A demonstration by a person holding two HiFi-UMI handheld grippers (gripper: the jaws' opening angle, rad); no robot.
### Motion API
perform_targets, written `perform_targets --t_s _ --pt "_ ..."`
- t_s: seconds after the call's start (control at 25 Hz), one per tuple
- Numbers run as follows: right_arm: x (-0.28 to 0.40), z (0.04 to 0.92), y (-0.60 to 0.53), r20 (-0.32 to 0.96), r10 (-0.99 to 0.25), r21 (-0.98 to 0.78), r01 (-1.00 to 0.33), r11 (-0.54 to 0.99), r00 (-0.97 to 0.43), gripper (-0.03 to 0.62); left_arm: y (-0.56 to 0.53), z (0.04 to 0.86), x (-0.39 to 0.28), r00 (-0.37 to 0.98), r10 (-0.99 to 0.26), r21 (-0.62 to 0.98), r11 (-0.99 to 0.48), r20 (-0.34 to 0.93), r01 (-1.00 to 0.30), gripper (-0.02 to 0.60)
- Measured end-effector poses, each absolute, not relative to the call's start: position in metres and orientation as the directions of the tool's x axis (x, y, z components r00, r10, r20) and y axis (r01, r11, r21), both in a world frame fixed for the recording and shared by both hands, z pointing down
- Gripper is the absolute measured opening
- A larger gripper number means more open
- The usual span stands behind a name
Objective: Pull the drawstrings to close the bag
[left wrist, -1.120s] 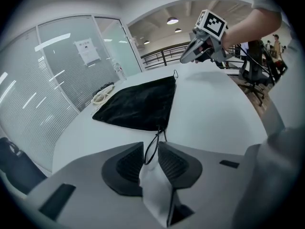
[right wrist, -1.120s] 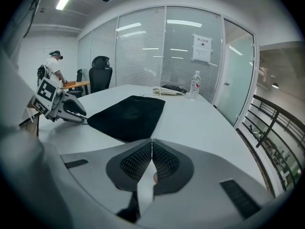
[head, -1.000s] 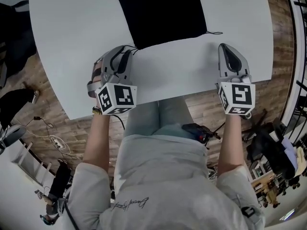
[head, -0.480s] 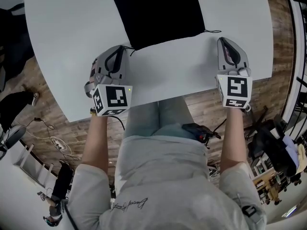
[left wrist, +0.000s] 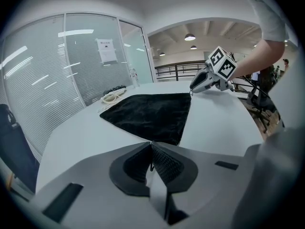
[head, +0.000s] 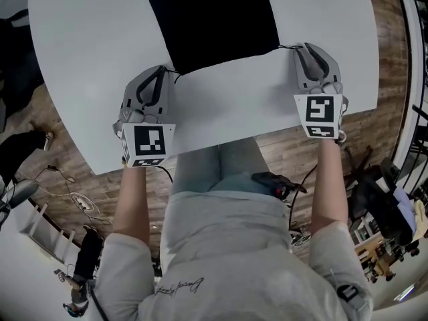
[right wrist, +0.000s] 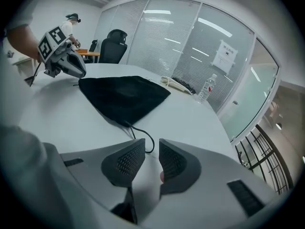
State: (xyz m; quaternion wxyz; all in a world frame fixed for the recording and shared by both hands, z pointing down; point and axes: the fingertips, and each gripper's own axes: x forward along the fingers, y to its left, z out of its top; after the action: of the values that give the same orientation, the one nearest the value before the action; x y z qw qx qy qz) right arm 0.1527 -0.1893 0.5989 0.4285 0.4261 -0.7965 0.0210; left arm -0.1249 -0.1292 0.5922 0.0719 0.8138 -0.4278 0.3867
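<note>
Now, left gripper (left wrist: 151, 143): jaws pressed together at the near left corner of the bag, apparently pinching a thin dark cord between the pads.
Left drawstring (head: 174, 72): a short run from the bag's corner into those closed jaws; very little of it shows.
Right gripper (right wrist: 152, 142): jaws a narrow gap apart, holding nothing, low over the table at the bag's near right corner.
Right drawstring (right wrist: 152, 138): comes out of the bag corner and curls into a loop that lies just ahead of, and partly within, the gap between the jaw tips.
Bag (head: 210, 19): black, flat on the white table (head: 87, 79), its near edge running between the two grippers at full width, not gathered.
Step in hand: taking hold of the cords; the left side looks secured, the right not yet.
Next move calls for: closing the right jaws on the loop, then drawing both cords outward, away from each other. Nothing pins the bag, so uneven pulls would likely drag it sideways.
</note>
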Motion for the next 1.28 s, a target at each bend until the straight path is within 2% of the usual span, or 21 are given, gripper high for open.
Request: perform_targets --t_s 0.36,0.56,0.96,1.16,1.28 --pt "0.139 0.603 -0.199 0.686 -0.638 0.279 -0.683 0.674 -0.35 0.11 -0.132 0.59 -0.125 0.341 -0.649 -0.21 -0.618 0.68 -0.758 0.018" --pt "0.136 0.606 -0.205 0.669 -0.663 0.294 -0.7 0.651 -0.335 0.052 -0.134 0.592 -0.124 0.342 -0.662 -0.18 -0.589 0.667 -0.787 0.018" --pt "0.14 0.598 -0.203 0.641 -0.716 0.29 -0.777 0.558 -0.276 0.023 -0.144 0.586 -0.139 0.249 -0.729 -0.144 -0.431 0.638 -0.891 0.018" --pt "0.139 0.591 -0.196 0.63 -0.726 0.265 -0.803 0.534 -0.275 0.023 -0.147 0.575 -0.149 0.236 -0.775 -0.034 -0.315 0.587 -0.949 0.018" --pt "0.139 0.586 -0.193 0.628 -0.728 0.257 -0.811 0.526 -0.273 0.023 -0.146 0.571 -0.152 0.228 -0.782 -0.019 -0.293 0.581 -0.956 0.018"
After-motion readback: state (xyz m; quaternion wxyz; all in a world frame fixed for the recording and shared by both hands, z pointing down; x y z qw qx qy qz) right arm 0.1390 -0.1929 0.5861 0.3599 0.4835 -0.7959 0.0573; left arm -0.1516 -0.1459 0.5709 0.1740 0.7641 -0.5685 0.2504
